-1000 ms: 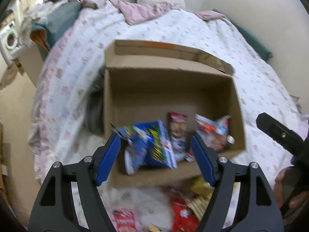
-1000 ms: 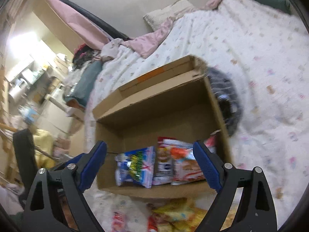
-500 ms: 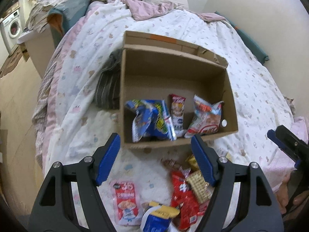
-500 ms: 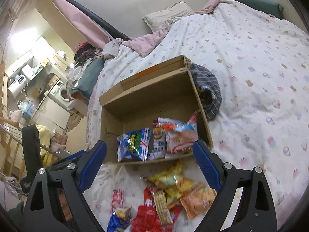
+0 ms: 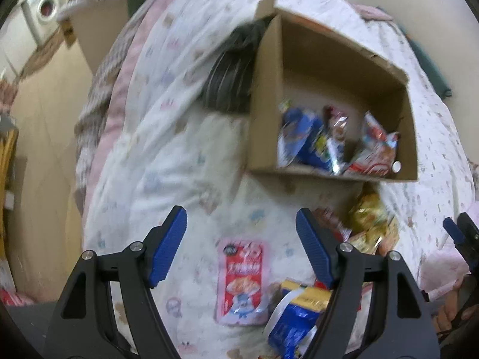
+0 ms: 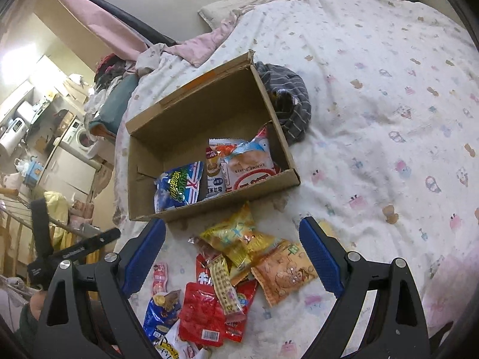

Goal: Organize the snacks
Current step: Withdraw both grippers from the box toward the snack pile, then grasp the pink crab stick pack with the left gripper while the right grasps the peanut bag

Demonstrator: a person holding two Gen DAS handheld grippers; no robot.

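Both grippers, left [image 5: 241, 239] & right [image 6: 232, 245], gape wide w/ nothing held, above loose snack packets [image 6: 239, 257] (cardboard box [image 6: 143, 197] just beyond).

An open cardboard box [image 6: 209, 113] lies on the bed, three snack bags [image 6: 215, 176] standing inside along its near wall. More loose packets [image 6: 239, 254] lie scattered just near it.

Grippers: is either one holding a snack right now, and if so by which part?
Nothing is held. The left gripper and right gripper both stand open and empty above the loose snack packets on the bed, in front of the cardboard box.
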